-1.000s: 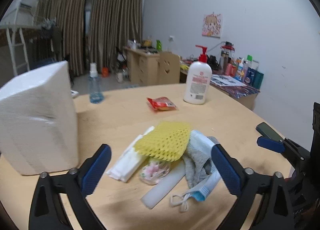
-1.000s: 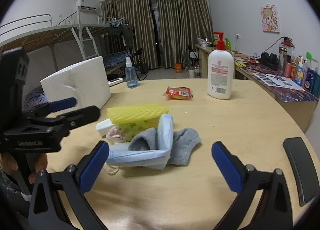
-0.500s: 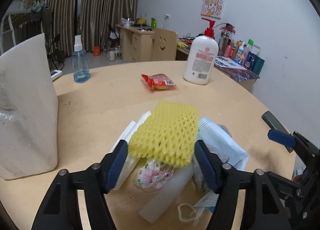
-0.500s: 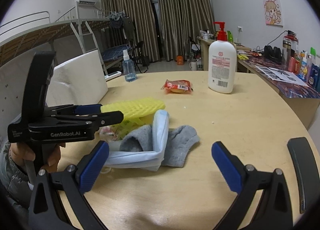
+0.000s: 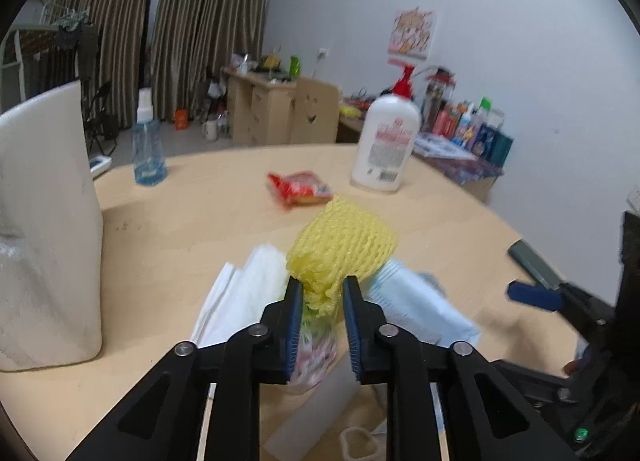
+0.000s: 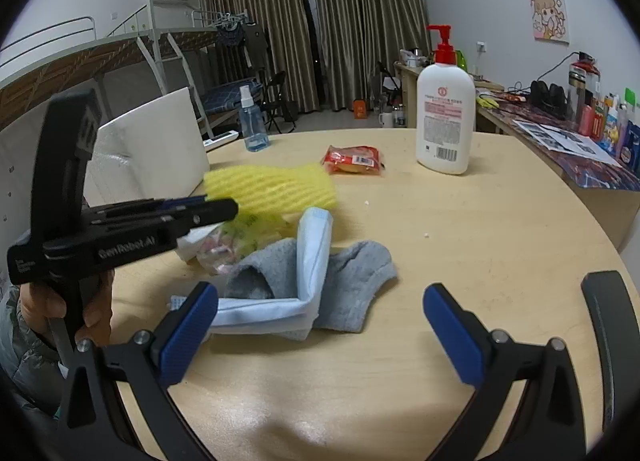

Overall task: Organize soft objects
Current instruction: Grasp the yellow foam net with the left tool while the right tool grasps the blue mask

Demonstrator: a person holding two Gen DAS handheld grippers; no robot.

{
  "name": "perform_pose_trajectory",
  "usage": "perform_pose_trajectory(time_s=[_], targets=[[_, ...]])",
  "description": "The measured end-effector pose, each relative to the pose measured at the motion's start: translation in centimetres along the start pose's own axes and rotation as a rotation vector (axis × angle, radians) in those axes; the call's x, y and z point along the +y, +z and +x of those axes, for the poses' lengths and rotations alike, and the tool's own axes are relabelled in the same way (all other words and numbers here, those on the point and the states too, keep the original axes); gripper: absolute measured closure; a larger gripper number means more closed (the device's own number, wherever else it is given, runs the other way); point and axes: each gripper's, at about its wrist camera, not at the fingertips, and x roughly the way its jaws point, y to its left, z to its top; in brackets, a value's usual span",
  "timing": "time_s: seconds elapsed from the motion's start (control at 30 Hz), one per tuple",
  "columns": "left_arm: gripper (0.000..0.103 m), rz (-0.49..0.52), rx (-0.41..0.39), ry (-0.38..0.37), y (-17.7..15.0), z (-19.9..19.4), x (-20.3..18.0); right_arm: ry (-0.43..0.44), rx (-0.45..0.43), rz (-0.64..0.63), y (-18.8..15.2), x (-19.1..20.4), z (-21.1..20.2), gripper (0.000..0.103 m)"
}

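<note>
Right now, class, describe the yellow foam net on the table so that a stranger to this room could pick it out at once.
Start at the round wooden table and find the heap of soft things near its front edge. On top of the heap lies the yellow foam net, its near end pinched in the left gripper. Unlike the grey sock and pale blue face mask beside it, it is bright yellow with an open mesh.

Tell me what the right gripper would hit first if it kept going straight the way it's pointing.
Probably the grey sock. The right gripper stands open, pointing down at the table, and the sock, with the blue mask draped over it, lies just ahead between its fingers. Depth is hard to judge, so it might meet bare table first.
</note>
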Motion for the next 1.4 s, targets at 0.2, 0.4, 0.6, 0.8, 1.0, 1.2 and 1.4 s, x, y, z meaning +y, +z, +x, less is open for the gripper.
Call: perform_pose_trajectory(time_s=[0.2, 0.4, 0.6, 0.8, 1.0, 1.2, 1.4], targets=[[0.088, 0.044, -0.104, -0.007, 0.3, -2.6, -0.9, -0.005, -0.006, 0.005, 0.1, 0.0, -0.3, 0.0], [0.088, 0.066, -0.161, 0.031, 0.0, -4.3, -1.0, -0.015, -0.004, 0.005, 0.6, 0.5, 0.1, 0.0], [0.088, 0.07, -0.177, 0.029, -0.4, -4.7, -0.6, -0.017, 0.033, -0.008, 1.1, 1.0, 1.4, 0.011], [0.088, 0.061, -0.17, 0.026, -0.6, -4.6, -0.5, -0.006, 0.095, 0.016, 0.4, 0.8, 2.9, 0.038], [0.088, 0.069, -0.167, 0.021, -0.8, -4.6, -0.6, 0.008, 0.119, 0.068, -0.2, -0.2, 2.8, 0.072], [0.088, 0.074, -0.173, 0.01, -0.8, -4.8, -0.7, 0.041, 0.111, 0.121, -0.6, -1.1, 1.6, 0.082], [0.088, 0.097, -0.182, 0.0, -1.0, -5.1, -1.2, 0.026, 0.117, 0.12, -1.2, -1.1, 1.0, 0.082]])
